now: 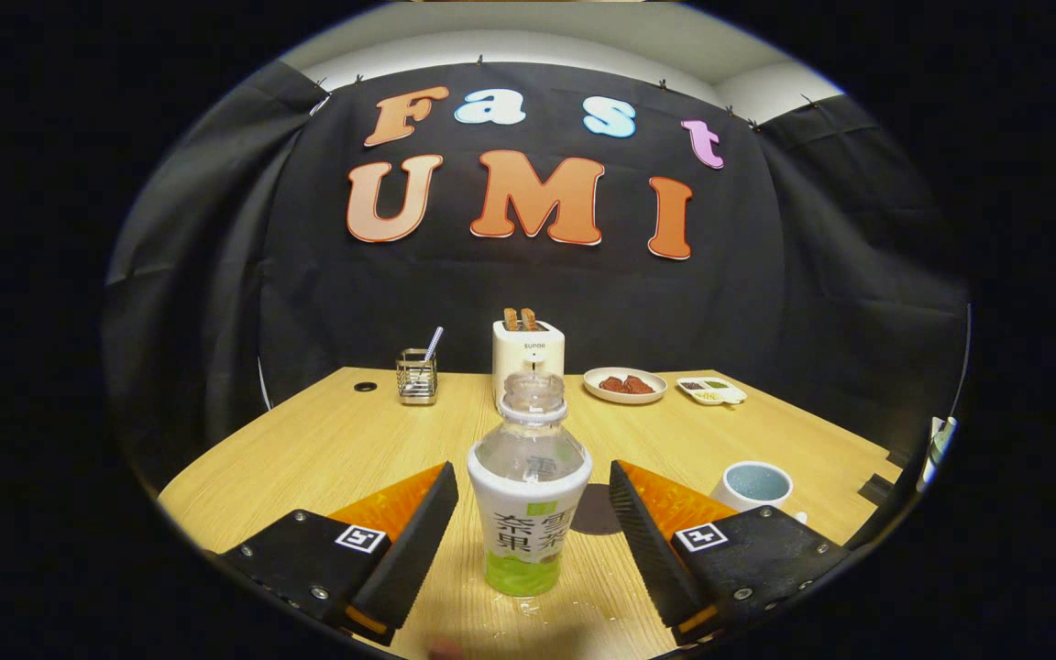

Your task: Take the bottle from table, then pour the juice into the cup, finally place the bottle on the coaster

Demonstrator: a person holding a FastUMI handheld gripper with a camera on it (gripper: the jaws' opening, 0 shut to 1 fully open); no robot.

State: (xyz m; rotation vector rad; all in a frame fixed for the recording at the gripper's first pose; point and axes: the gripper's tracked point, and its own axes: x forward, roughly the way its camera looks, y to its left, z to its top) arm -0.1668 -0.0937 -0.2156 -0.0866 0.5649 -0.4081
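A clear plastic bottle [528,490] with a white and green label stands upright on the wooden table [326,449], with no cap on its neck. It sits between the two fingers of my gripper [531,481], which is open, with a gap on each side of the bottle. A dark round coaster [597,510] lies on the table just behind the bottle, partly hidden by it and by the right finger. A white cup [755,484] with a blue-grey inside stands to the right, beyond the right finger.
At the table's far side stand a white toaster [528,356] with two slices in it, a wire holder [416,376], a plate of brown food [625,385] and a small white dish [711,391]. A few wet drops lie by the bottle's base.
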